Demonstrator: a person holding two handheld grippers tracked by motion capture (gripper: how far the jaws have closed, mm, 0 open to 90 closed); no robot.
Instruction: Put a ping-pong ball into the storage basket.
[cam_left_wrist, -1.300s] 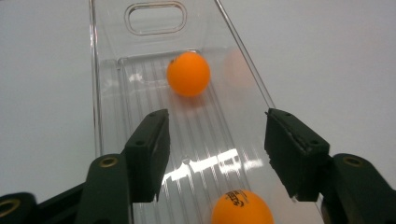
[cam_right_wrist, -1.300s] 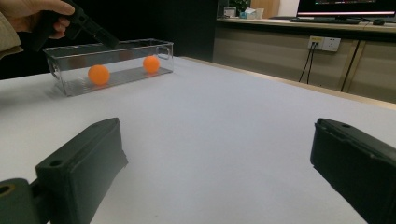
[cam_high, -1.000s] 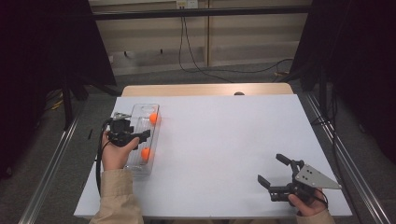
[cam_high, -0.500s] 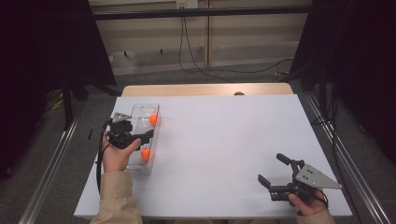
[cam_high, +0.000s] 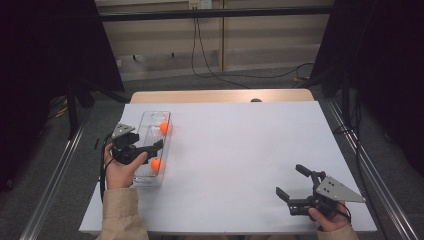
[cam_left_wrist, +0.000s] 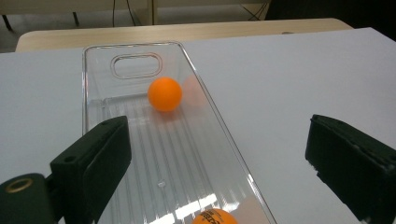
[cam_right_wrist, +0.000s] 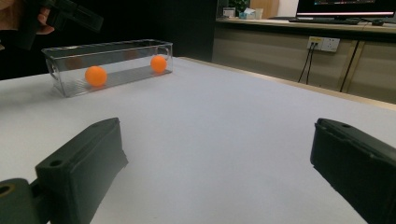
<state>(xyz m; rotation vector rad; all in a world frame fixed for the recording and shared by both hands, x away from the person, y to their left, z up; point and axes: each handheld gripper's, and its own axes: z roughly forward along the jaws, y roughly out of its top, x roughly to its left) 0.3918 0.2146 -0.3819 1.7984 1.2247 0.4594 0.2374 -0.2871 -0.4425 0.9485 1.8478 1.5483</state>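
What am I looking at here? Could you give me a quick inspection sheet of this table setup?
Surface: white table top, wooden edge at the far end.
Job's things: clear plastic bin holding two orange balls.
Clutter: nothing seen.
Grippers: left gripper above the bin, its jaws have just been opening, nothing between them; right gripper open, low over bare table.
Cables: black cable trailing from the left gripper; wires on the floor beyond.
Surroundings: dark curtains, metal rails.

White table, floor cables, wall socket.

two orange balls, one clear bin
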